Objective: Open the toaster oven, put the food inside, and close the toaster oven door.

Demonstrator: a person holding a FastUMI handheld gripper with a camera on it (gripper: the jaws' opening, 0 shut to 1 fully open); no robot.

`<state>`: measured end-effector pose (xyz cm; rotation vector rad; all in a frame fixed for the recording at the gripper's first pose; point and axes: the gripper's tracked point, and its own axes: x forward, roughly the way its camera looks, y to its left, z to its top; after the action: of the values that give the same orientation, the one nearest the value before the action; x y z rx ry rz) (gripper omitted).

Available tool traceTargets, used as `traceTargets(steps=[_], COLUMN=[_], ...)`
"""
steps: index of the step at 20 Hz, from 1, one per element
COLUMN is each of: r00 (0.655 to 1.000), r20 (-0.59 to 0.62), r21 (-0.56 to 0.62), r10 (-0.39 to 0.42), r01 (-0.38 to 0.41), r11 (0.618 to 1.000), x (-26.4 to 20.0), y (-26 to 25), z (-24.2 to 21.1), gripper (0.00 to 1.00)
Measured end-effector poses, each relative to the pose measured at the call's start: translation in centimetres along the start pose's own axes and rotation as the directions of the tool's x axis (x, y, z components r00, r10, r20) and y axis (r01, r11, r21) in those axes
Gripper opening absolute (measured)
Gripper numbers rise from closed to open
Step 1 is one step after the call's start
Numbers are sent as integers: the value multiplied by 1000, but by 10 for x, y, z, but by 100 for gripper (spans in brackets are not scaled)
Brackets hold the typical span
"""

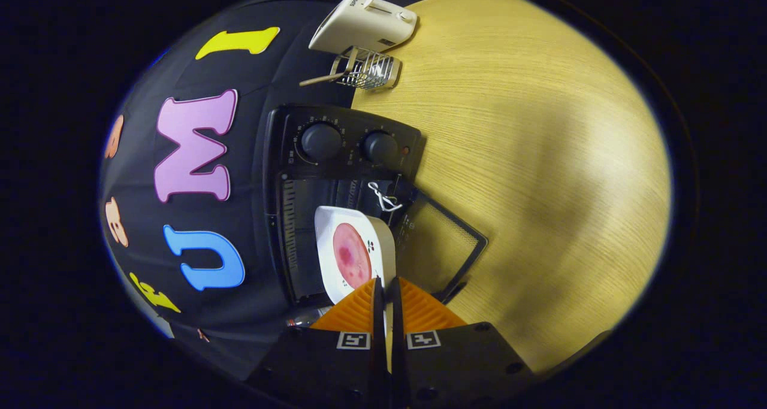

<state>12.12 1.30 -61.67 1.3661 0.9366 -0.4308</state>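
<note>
The black toaster oven stands on the wooden table against the booth wall, two round knobs on its panel. Its door hangs open, swung down toward the table. My gripper is shut on the rim of a white square plate that carries a round pink slice of food. The plate sits partly inside the oven's opening, just ahead of my orange fingers. The view is rolled sideways, so the table stands to the right.
A white toaster stands beyond the oven, with a small wire rack next to it. The bare wooden table stretches wide in front of the oven door.
</note>
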Motion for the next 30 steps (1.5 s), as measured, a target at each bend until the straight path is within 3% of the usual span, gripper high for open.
traceTargets(steps=[7,10,15,21,22,23,25,29,30], r00=[994,990,972,975,977,978,982,989,989], r20=[108,136,205,205,194,193,177,142,137], r21=[148,144,238,291,276,256,191,-42,-131], r10=[-7,-46,-113,-87,-84,-79,-68,-47,-47], r01=[-10,26,62,24,28,28,33,53,65], r11=[989,989,969,957,961,966,981,998,989], x=[63,80,102,112,107,102,85,34,23], y=[35,40,42,53,53,54,54,45,40], z=[-7,-10,-8,-13,-13,-14,-18,-29,-30], gripper=[8,8,8,10,17,17,35,38,59])
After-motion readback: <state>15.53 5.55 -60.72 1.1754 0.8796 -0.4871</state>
